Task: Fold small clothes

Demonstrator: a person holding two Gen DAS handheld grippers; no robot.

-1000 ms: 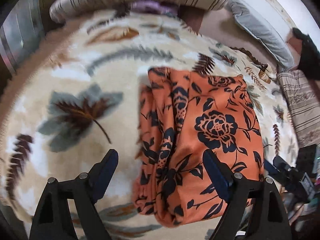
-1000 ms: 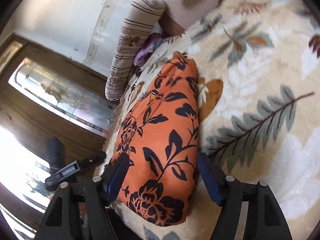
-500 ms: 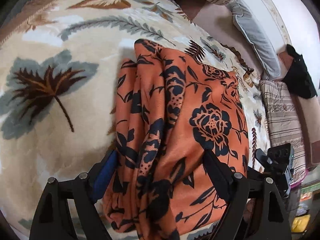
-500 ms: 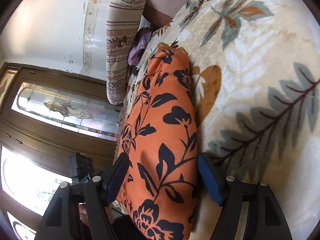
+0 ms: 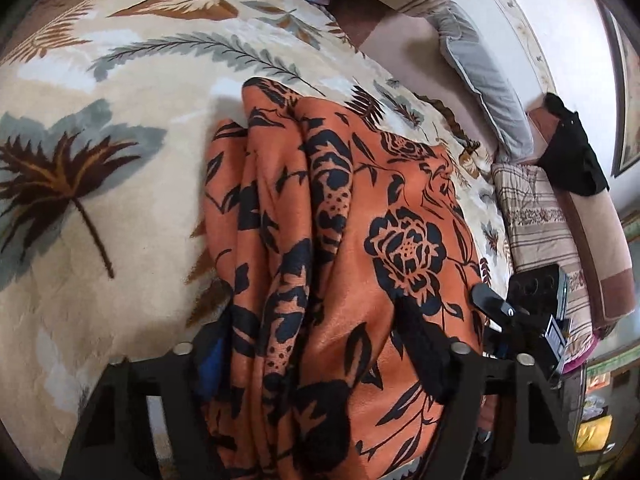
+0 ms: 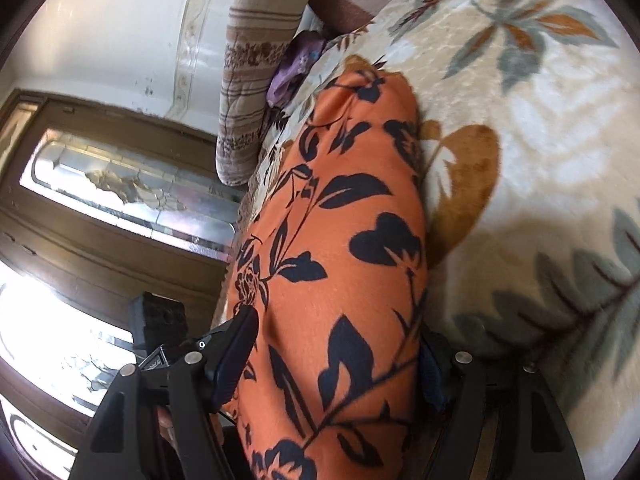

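Note:
An orange garment with black flowers [image 5: 360,220] lies folded in a long bundle on a cream leaf-print blanket [image 5: 100,280]. My left gripper [image 5: 316,348] straddles the near end of it, and its jaws are closing with bunched folds between them. The left pad is half buried in the folds and the right finger [image 5: 420,344] lies on the cloth. In the right wrist view the same garment [image 6: 352,208] runs away from my right gripper [image 6: 332,356], which stands open around its near end. The cloth fills the gap and covers part of the right finger [image 6: 430,360].
A striped bolster [image 6: 260,60] and a purple cloth [image 6: 296,64] lie at the blanket's far end. A grey pillow [image 5: 488,92], a striped quilt [image 5: 536,216] and a black cloth [image 5: 576,160] sit along the wall. A wooden door with glass panels [image 6: 120,184] stands beyond the bed edge.
The left gripper dropped and tilted down over the garment's end, then its fingers drew inward around the folds. The right gripper slid forward so the cloth now fills its gap.

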